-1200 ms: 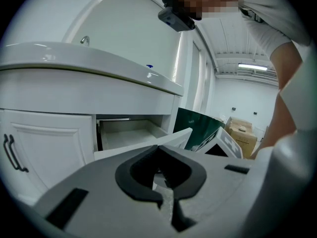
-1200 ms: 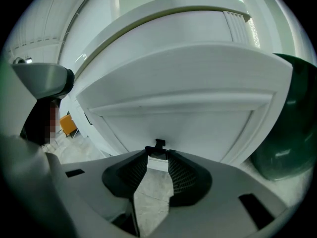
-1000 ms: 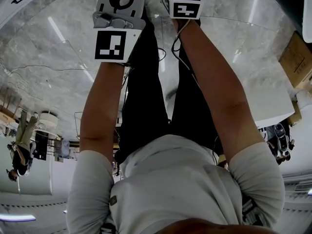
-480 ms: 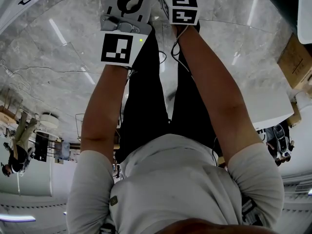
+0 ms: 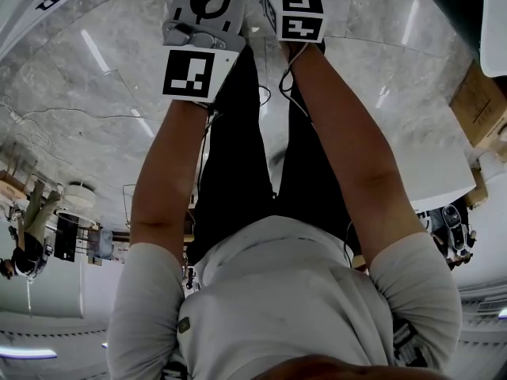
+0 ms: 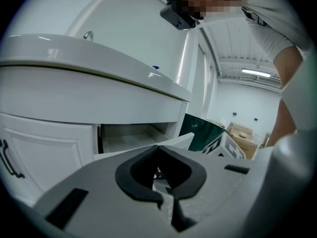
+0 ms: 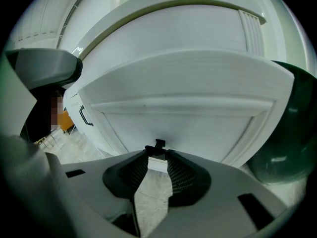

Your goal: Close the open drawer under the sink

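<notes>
The drawer (image 7: 188, 118) under the sink (image 6: 74, 68) stands pulled out. The right tongs (image 7: 157, 158) are half closed on its small black handle (image 7: 157, 145), seemingly pinching it. The left tongs (image 6: 159, 153) are closed and empty, near the drawer's corner. A push could slip off that thin handle, or the closing drawer could trap the left tongs against the cabinet (image 6: 44, 152).

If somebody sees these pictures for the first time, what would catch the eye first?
First comes the open white drawer, gaping under the broad white sink basin in the left gripper view. Next, in the right gripper view, the right gripper appears closed on the small black handle at the edge of the white panelled front of that drawer.
</notes>
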A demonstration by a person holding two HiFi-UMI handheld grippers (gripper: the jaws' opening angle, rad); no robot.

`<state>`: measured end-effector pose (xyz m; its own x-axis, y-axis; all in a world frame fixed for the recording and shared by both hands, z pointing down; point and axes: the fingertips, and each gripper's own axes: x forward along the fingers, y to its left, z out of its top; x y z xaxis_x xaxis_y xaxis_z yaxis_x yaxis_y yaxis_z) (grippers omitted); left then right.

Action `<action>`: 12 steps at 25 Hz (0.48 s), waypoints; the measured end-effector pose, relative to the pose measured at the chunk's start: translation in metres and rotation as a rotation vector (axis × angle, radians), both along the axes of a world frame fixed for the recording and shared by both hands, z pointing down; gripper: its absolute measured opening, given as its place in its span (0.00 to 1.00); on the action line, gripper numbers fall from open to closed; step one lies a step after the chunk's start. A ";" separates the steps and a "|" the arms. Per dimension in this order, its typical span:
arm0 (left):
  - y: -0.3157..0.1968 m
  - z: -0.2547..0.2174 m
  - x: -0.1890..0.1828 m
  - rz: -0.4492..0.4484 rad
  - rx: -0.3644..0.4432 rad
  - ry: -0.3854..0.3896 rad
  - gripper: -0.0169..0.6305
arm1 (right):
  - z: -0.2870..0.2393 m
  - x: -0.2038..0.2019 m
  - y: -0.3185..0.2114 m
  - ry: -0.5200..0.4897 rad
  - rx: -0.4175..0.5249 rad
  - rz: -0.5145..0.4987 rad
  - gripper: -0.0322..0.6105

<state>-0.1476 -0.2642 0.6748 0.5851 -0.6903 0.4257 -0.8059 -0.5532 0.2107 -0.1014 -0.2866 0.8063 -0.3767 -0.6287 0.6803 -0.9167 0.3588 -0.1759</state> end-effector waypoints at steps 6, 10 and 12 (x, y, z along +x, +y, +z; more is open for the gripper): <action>-0.009 -0.003 -0.003 -0.010 0.008 -0.003 0.04 | -0.002 -0.001 -0.012 0.008 0.008 -0.020 0.27; -0.015 -0.007 -0.002 -0.012 0.019 -0.002 0.04 | -0.004 -0.001 -0.025 0.012 0.013 -0.020 0.27; -0.015 -0.007 -0.001 -0.015 0.020 -0.001 0.04 | -0.004 -0.002 -0.029 0.015 0.016 -0.022 0.27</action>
